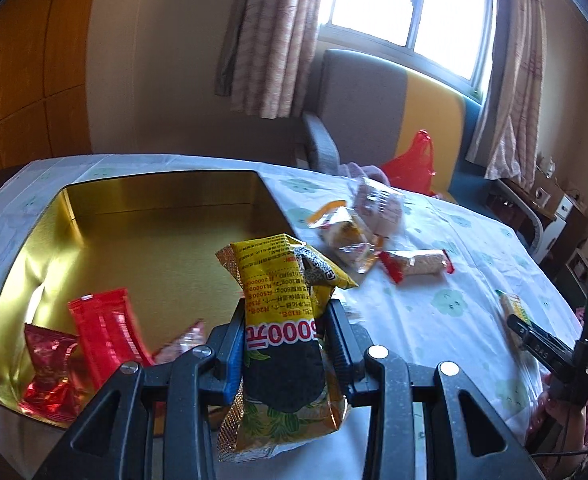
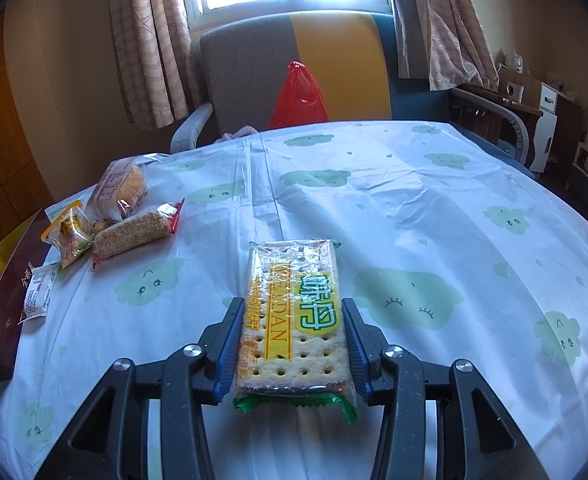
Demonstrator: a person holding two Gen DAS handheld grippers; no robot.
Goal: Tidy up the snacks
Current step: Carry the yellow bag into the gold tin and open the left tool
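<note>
A table covered by a white cloth with green cloud faces (image 2: 373, 208) carries everything. On it sits an open gold tin (image 1: 142, 240) at the left. Beside the tin lie a clear bread bag (image 2: 120, 186), a small orange-edged packet (image 2: 70, 232), a red-ended puffed-rice bar (image 2: 134, 234) and a small white sachet (image 2: 38, 292).

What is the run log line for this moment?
left tongs: grip yellow packet | right tongs: grip cracker pack | gold tin: red snacks
</note>
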